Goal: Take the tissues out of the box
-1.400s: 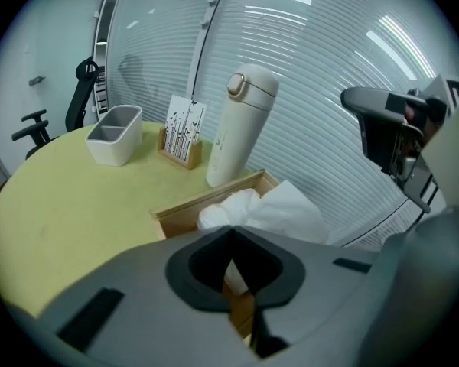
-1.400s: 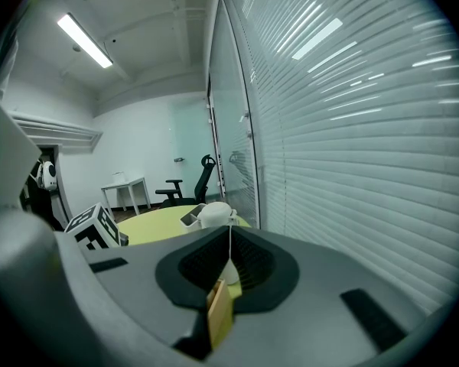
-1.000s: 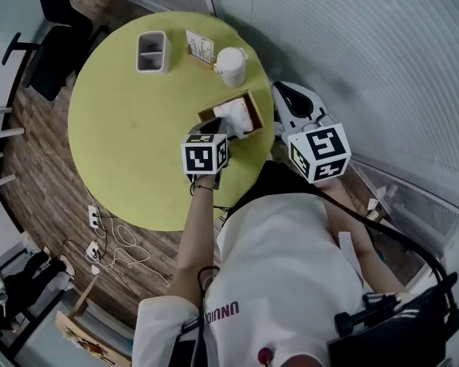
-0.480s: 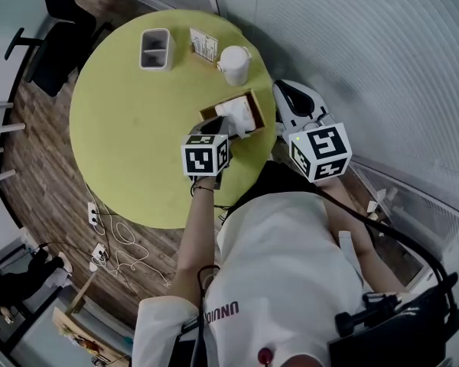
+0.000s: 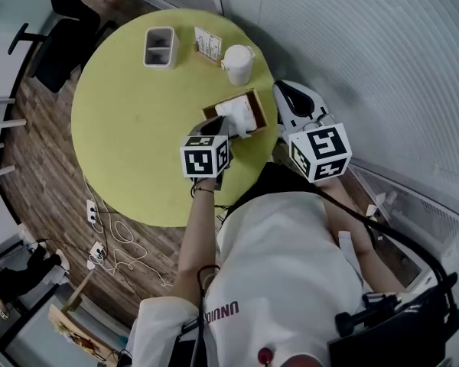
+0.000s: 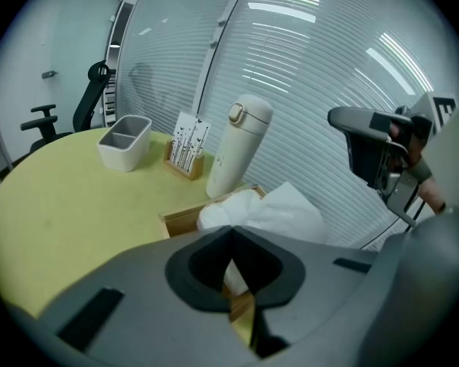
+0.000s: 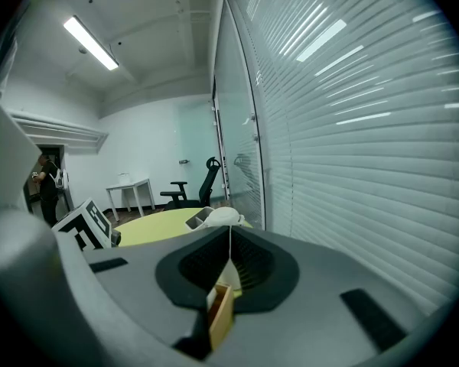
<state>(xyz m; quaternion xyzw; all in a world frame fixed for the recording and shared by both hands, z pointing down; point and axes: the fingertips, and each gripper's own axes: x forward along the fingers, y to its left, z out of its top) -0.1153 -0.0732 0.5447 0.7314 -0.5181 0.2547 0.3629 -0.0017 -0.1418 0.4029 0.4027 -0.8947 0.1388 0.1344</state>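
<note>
The round yellow-green table top (image 5: 130,128) looked smooth and matt. At centre frame the open light-brown wooden tissue box (image 5: 213,112) had a plain, dull finish, and the white paper tissue (image 5: 239,118) bulging from it was soft and crumpled. Toward the top, the tall white bottle (image 5: 238,64) had a smooth satin shell, and the pale grey two-compartment plastic bin (image 5: 160,47) was matt. The small wooden card stand (image 5: 206,44) held printed paper cards. The left gripper (image 6: 231,243) had a matt grey plastic body with a black matt lining. At the left edge the floor (image 5: 38,174) was grained brown wood plank.
</note>
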